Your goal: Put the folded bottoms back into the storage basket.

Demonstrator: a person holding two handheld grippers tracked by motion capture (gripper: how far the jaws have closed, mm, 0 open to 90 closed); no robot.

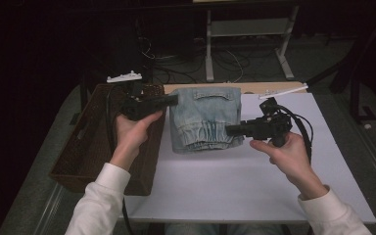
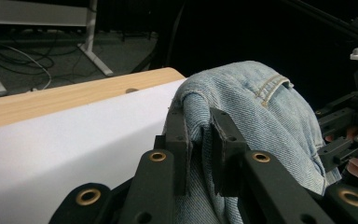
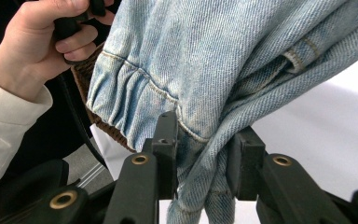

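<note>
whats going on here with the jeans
A person holds a folded pair of light blue jeans between two hand-held grippers. The left gripper is clamped on one folded edge, the right gripper on bunched denim at the opposite side. The jeans hang over the white table, next to a brown wicker basket.

A dim lab or test room: loose black cables [image 1: 225,61] sprawl on the grey floor beyond the white-topped counter [image 1: 254,181], beside a white metal frame stand [image 1: 247,29], against dark surroundings.
</note>
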